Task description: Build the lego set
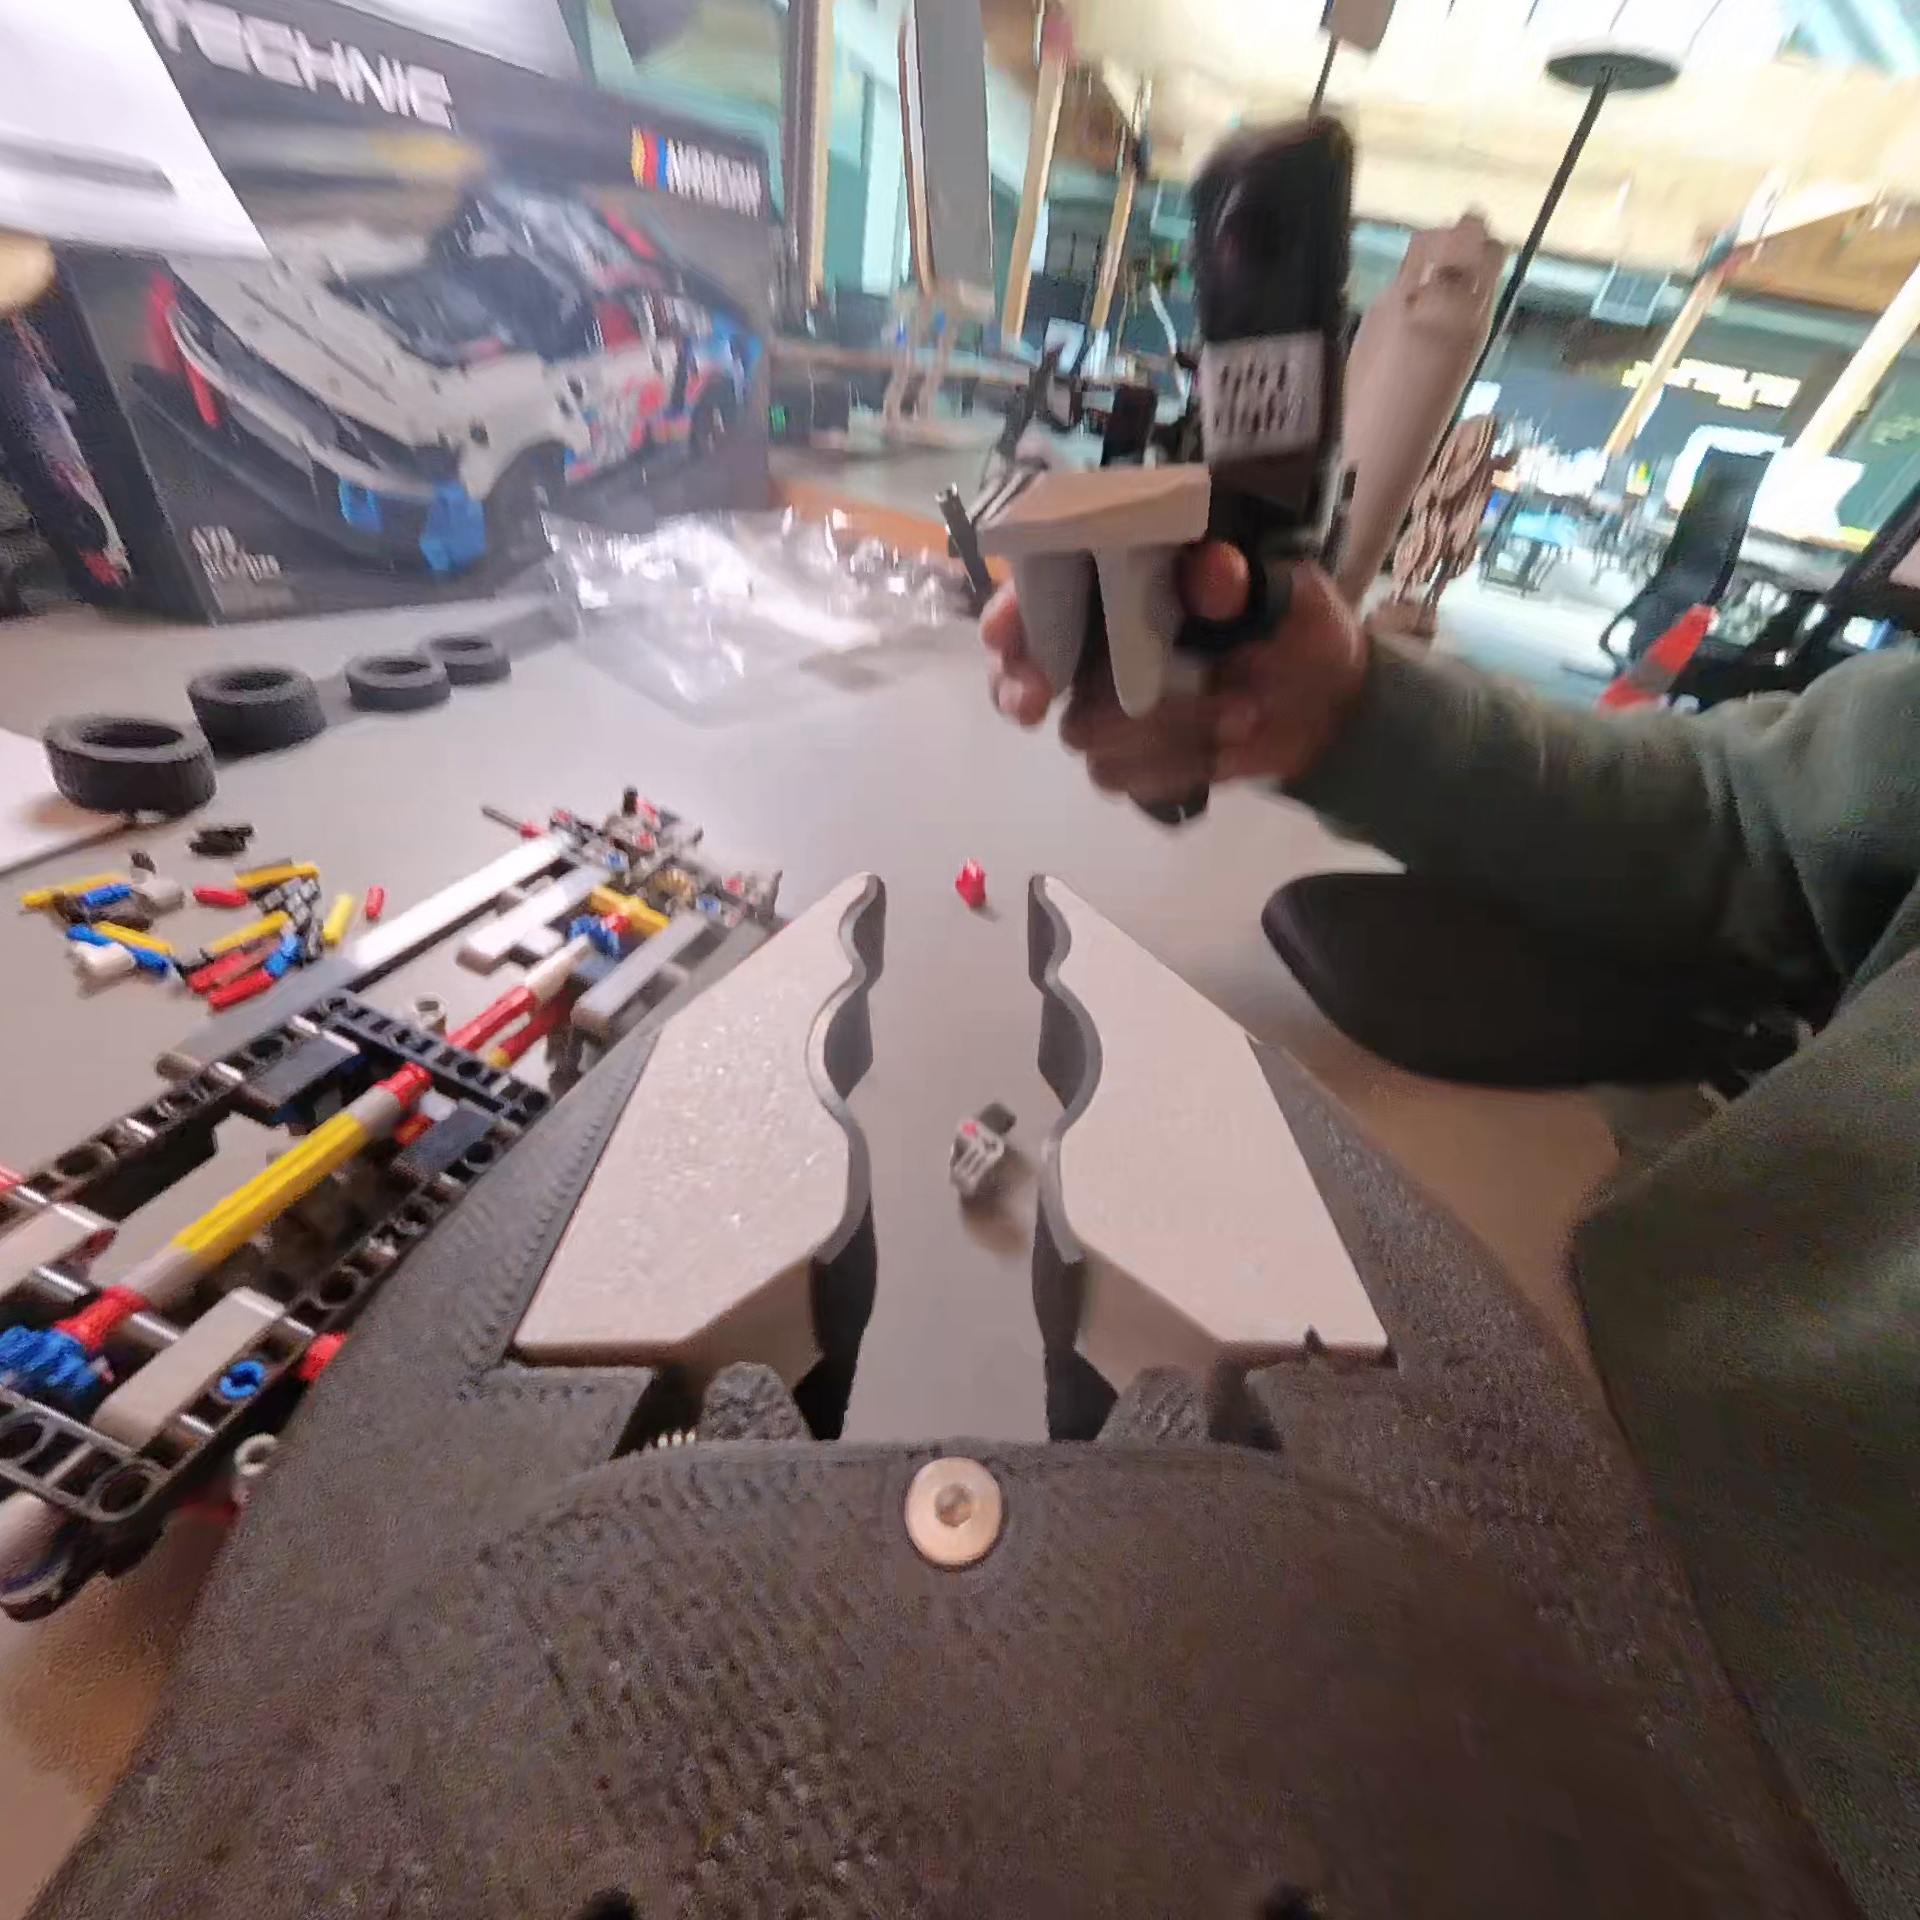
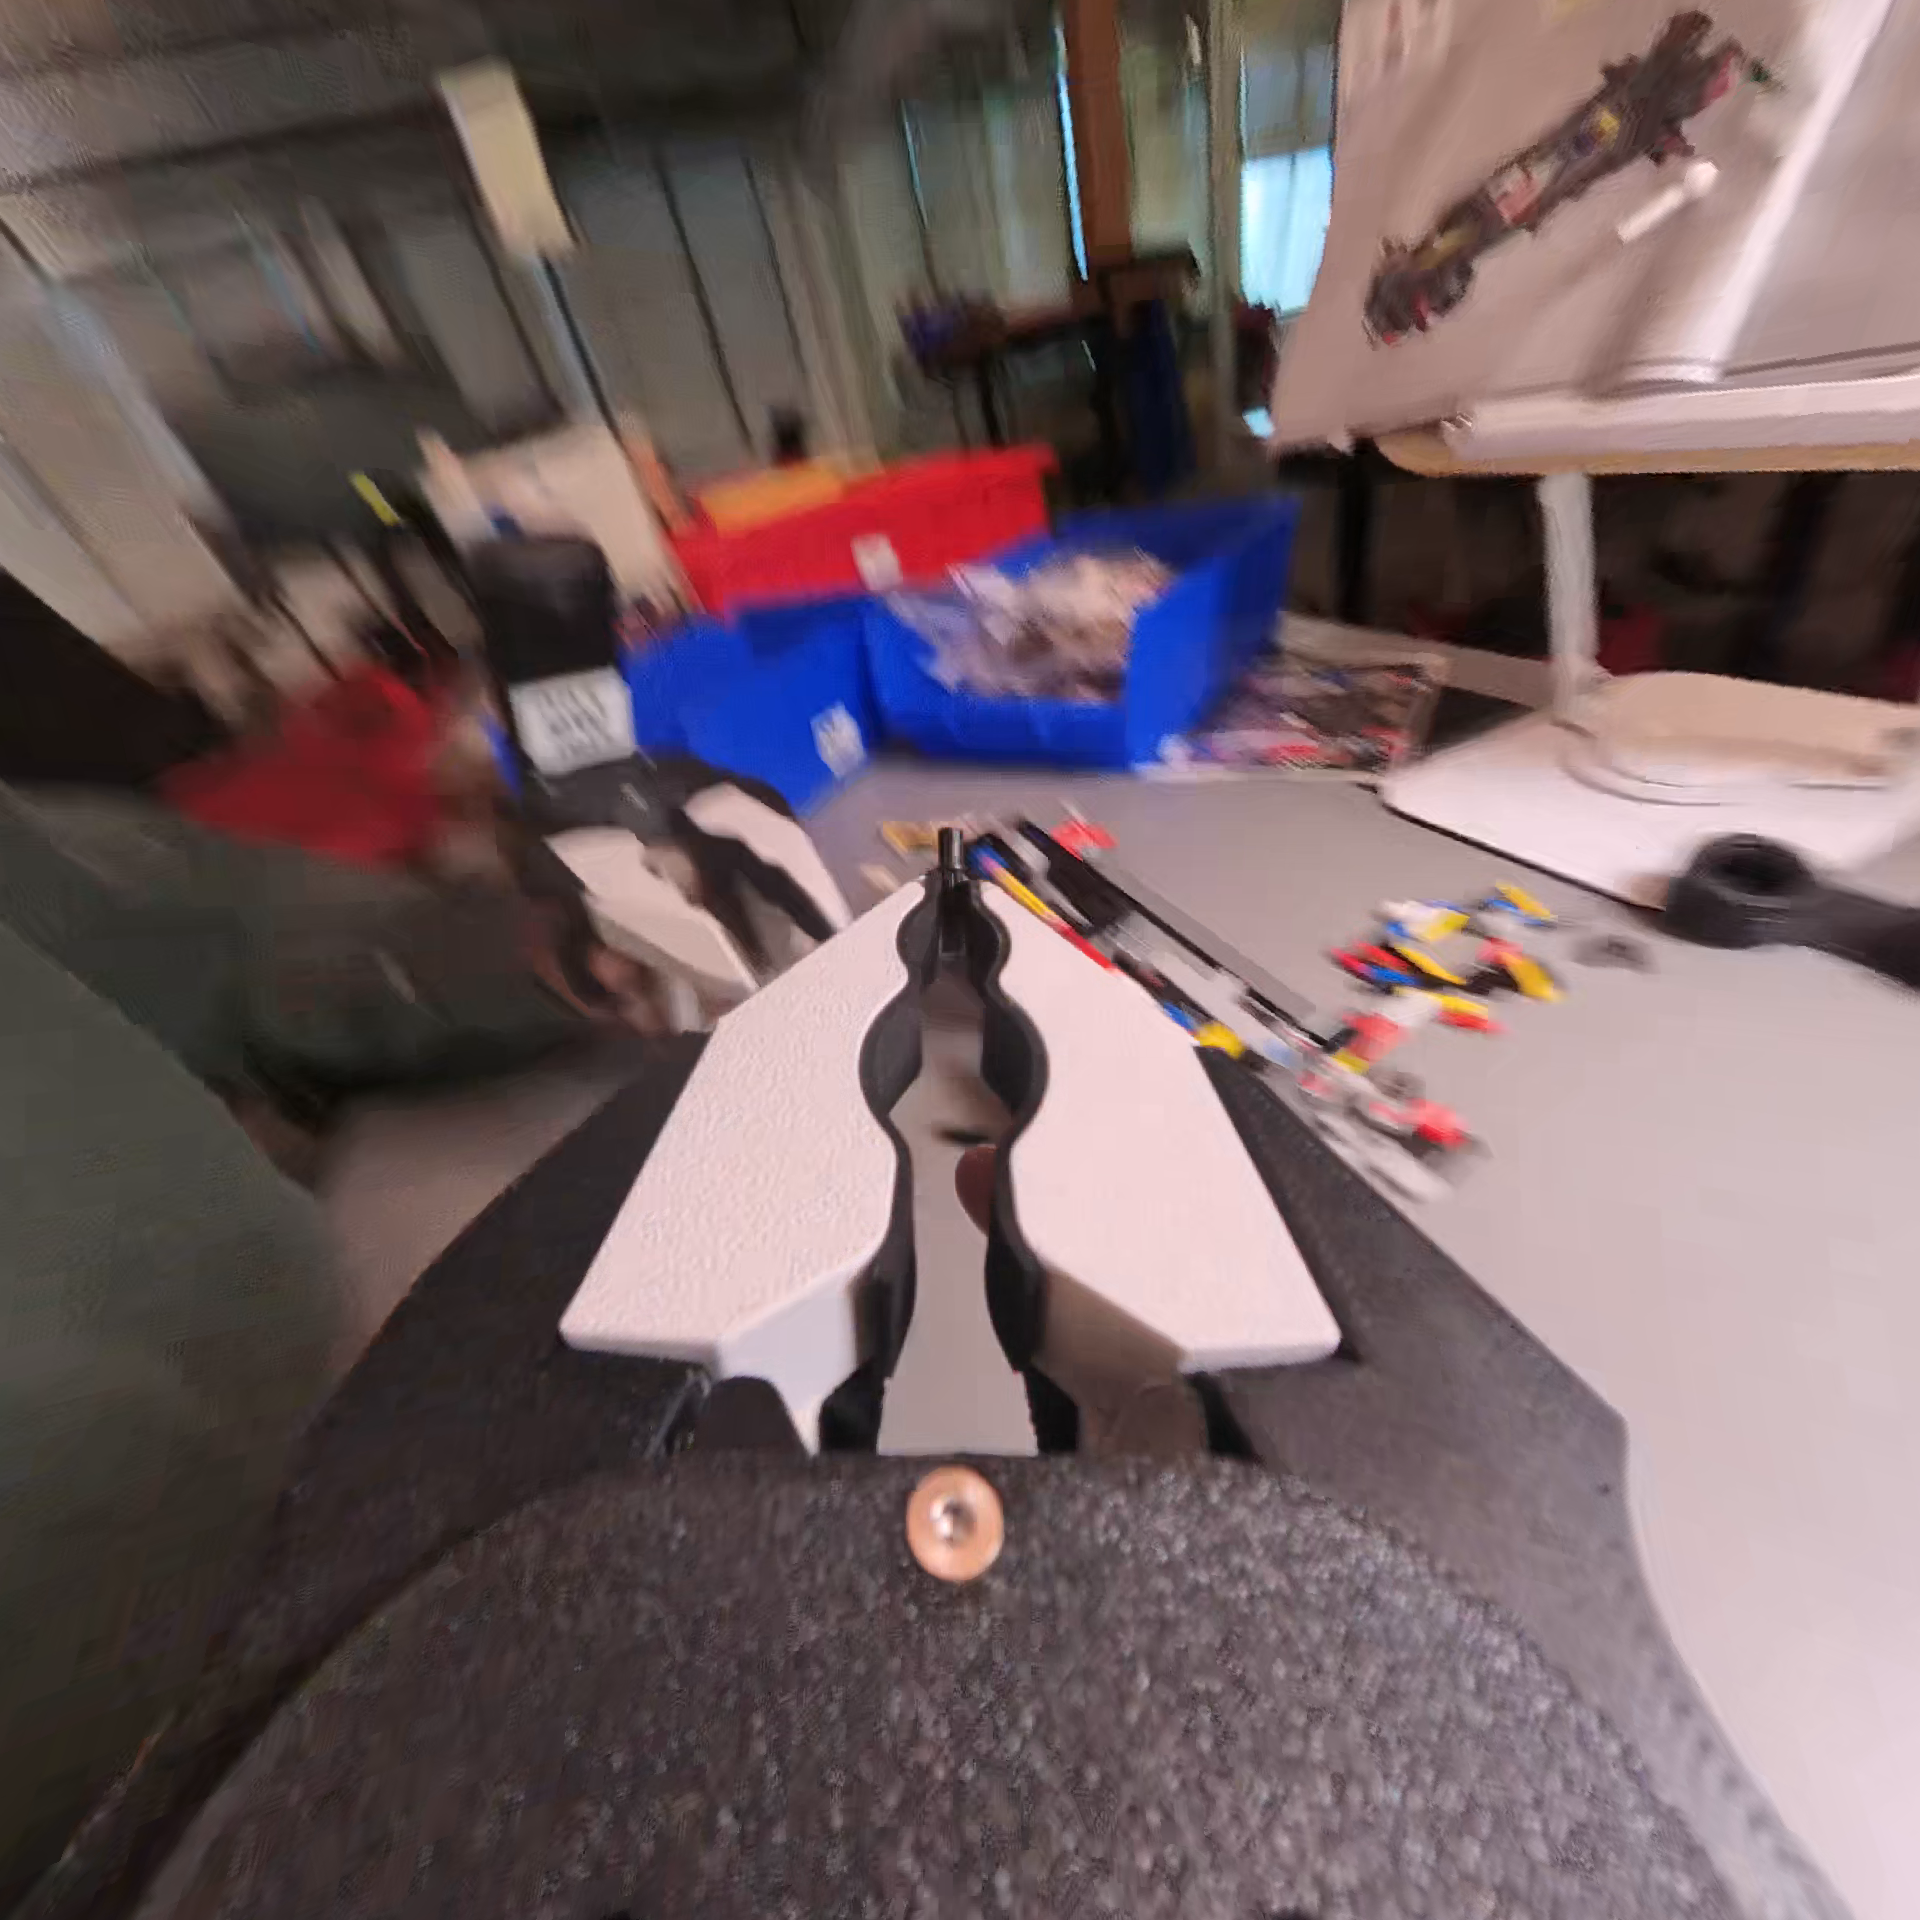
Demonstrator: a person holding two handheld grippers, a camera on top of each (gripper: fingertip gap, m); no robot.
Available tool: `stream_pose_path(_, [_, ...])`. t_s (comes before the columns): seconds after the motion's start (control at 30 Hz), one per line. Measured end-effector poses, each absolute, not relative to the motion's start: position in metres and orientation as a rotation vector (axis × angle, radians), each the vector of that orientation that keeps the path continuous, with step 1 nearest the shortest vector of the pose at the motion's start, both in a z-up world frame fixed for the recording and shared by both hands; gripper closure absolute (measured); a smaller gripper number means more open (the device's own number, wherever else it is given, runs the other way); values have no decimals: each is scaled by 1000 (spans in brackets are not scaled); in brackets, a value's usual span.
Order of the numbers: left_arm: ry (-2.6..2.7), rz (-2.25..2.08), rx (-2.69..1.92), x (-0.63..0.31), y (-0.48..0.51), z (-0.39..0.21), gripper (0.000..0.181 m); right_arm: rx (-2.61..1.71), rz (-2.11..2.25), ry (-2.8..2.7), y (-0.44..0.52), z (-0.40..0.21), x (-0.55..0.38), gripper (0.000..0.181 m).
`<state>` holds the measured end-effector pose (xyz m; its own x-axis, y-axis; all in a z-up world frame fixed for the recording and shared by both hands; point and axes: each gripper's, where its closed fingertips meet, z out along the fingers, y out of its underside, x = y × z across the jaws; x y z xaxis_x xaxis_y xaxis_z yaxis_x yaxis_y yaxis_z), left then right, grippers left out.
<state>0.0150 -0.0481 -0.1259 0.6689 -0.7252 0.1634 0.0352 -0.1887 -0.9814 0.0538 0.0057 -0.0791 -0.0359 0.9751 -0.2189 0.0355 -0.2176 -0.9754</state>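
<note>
Hovering low over the grey table, the left gripper has its two pale fingers spread wide with nothing between them; through the gap a small red piece lies on the tabletop just past the fingertips, and a small grey connector rests on the table farther back between the fingers, touching neither. To its left sits the partly built Lego chassis, a long frame of black beams with yellow, red, grey and blue parts, lying flat on the table. Beyond the chassis a scatter of loose pieces in yellow, red and blue is spread out, and behind those four black tyres stand in a row. The set's box, printed with a white race car, is upright at the back, with clear plastic bags beside it. The right gripper is held up off the table in a hand with a green sleeve, its fingers nearly closed and pinching a thin black pin that sticks out past the tips. From the right wrist view, which is blurred, blue bins and a red bin sit at the far end of the table, and an instruction booklet is propped on a white stand.
</note>
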Motion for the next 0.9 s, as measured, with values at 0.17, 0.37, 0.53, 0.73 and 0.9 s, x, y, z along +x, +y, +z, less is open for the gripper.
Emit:
stream_pose_path(0.17, [571, -534, -1462, 6, -52, -93, 153, -1484, 2004, -775, -38, -79, 9, 181])
stream_pose_path(0.37, [665, -323, -1422, 7, -56, -91, 158, -1539, 2206, -647, -55, -91, -9, 181])
stream_pose_path(0.53, [717, -210, -1429, 6, -54, -97, 170, -1533, 2272, -605, -58, -89, -6, 181])
stream_pose_path(0.73, [751, -151, -1414, 8, -56, -97, 179, -1522, 2249, -653, -56, -89, -2, 181])
stream_pose_path(0.9, [758, -184, -1427, 6, -57, -99, 180, -1492, 2118, -777, -58, -92, 0, 181])
